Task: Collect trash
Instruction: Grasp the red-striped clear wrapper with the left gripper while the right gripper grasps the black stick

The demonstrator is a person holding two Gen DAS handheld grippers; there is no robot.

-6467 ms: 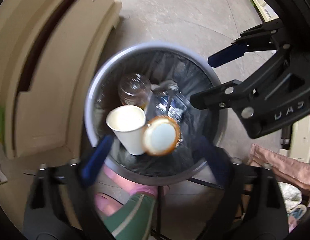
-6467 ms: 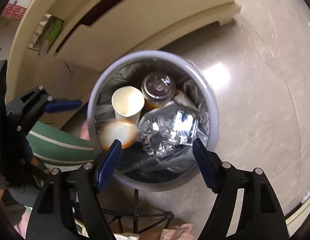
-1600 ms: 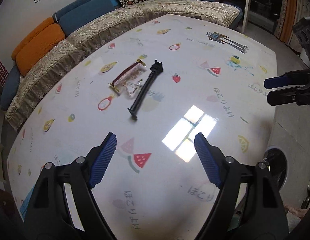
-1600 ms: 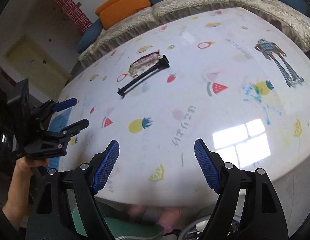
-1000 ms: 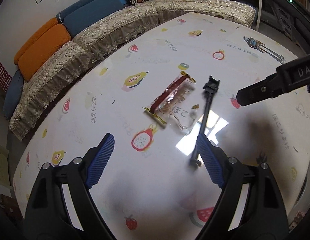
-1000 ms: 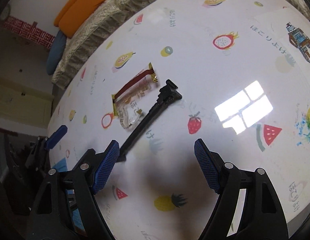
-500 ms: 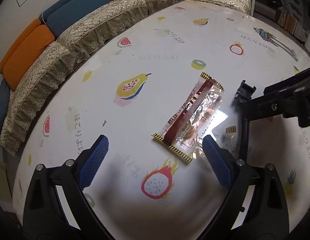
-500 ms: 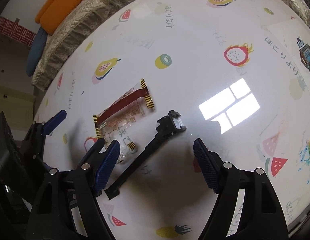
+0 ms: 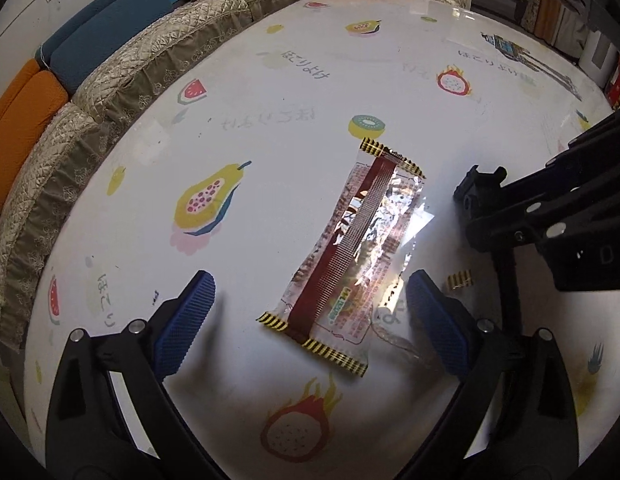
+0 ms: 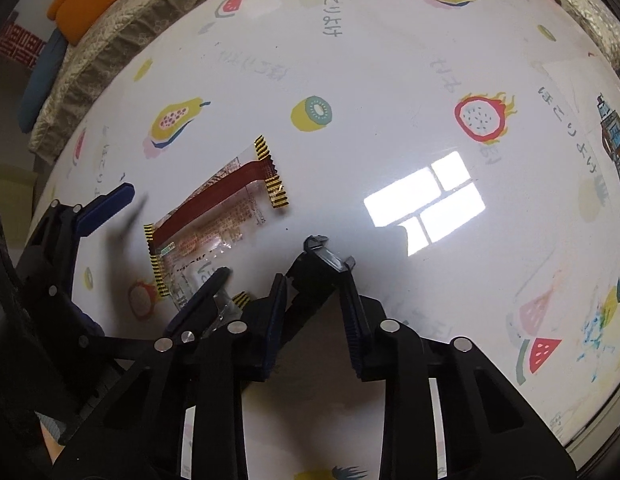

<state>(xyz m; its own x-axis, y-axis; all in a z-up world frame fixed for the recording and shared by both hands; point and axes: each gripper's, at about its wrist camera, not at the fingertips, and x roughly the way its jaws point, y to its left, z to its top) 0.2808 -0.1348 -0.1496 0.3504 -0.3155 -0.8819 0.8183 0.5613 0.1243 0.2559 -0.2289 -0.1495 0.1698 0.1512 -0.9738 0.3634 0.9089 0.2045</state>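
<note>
Jaws first: left gripper is wide open, nothing held, blue-padded fingers low over the table and straddling the near end of the snack wrapper. Wrapper lies flat on the table between the two pads, touching neither as far as I can tell; long axis runs from near-left to far-right in the left wrist view. It's a clear crinkled film packet, dark red band down its length, yellow-and-black striped seals at both short ends, small printed text and a green label patch near the near end, glare off the foil. A small torn striped scrap sits just right of the wrapper beside the left gripper's right finger. Further right, right gripper is narrowed most of the way, fingers either side of the black stick tool, a slim black bar with a blocky head lying on the table; pads look to be against it, but full contact can't be confirmed. In the right wrist view the wrapper is left of the tool head, close but apart. Table has a glossy white cover with fruit prints; quilted sofa with blue and orange cushions runs along its far edge.
</note>
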